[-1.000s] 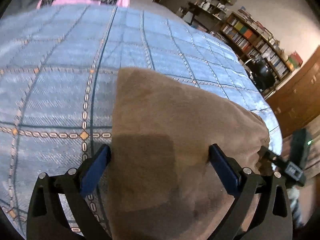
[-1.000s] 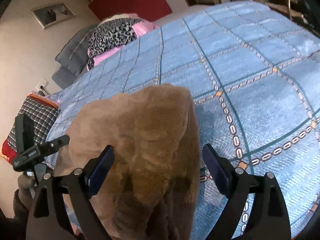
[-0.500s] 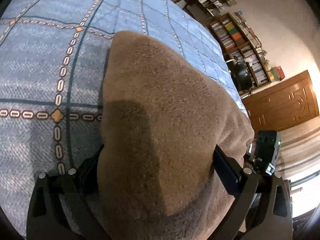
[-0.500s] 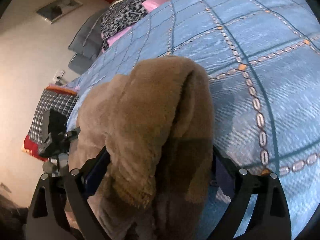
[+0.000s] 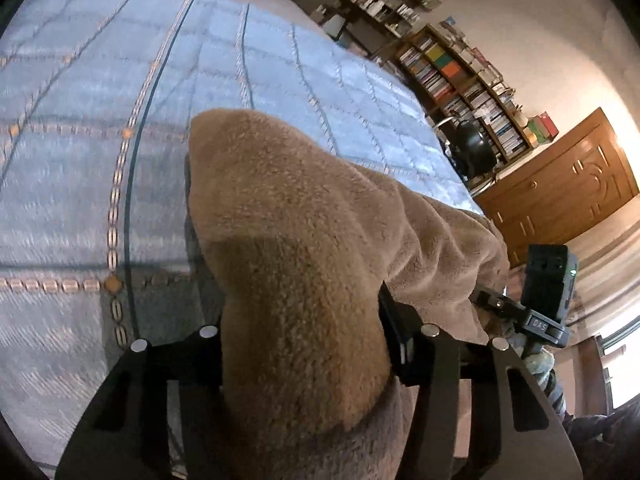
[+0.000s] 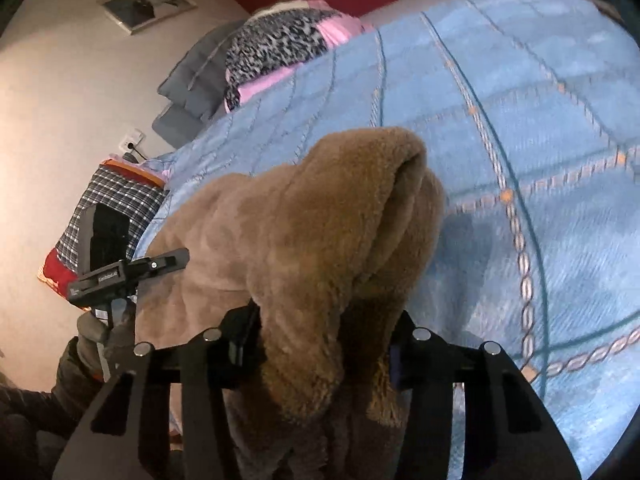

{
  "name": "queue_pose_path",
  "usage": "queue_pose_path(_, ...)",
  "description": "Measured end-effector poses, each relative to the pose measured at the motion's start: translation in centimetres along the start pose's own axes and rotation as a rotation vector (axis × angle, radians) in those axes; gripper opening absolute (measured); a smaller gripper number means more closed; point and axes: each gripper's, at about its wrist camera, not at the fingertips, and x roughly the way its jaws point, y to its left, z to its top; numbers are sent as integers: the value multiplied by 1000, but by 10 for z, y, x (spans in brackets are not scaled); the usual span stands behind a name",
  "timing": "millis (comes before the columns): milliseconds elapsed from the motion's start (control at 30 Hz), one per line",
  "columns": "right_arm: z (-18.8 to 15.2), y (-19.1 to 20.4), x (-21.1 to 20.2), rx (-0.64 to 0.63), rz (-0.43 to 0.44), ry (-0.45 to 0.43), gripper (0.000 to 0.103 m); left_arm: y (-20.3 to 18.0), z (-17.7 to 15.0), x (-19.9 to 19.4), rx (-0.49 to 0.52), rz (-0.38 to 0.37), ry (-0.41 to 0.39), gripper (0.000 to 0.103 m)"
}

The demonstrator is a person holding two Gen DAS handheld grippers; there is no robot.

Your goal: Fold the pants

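Note:
The brown fleece pants [image 5: 288, 208] lie on the blue quilted bed cover [image 5: 80, 160], with their near edge bunched and raised. My left gripper [image 5: 300, 344] is shut on that bunched near edge. In the right wrist view the same pants [image 6: 320, 232] rise in a thick fold, and my right gripper [image 6: 320, 344] is shut on it. The fabric hides the fingertips of both grippers. The other gripper's body shows at the edge of each view, at the right in the left wrist view [image 5: 540, 304] and at the left in the right wrist view [image 6: 112, 268].
Leopard and pink bedding [image 6: 280, 44] and grey pillows [image 6: 192, 80] lie at the head of the bed. A plaid cushion [image 6: 116, 208] sits at the bed's left side. Bookshelves [image 5: 460, 68], a dark chair [image 5: 472, 144] and a wooden cabinet [image 5: 560, 184] stand beyond the far side.
Both grippers have gone from open around the pants' near edge to shut on it. The gripped fabric now stands bunched higher off the bed.

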Motion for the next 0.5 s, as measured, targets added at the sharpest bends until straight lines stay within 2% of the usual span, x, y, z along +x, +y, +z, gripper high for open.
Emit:
queue_pose_path(200, 48, 8, -15, -63, -24, -90, 48, -20, 51, -2, 43, 7, -96, 54)
queue_pose_path(500, 143, -21, 6, -62, -88, -171, 48, -18, 146, 36, 60, 2, -142, 54)
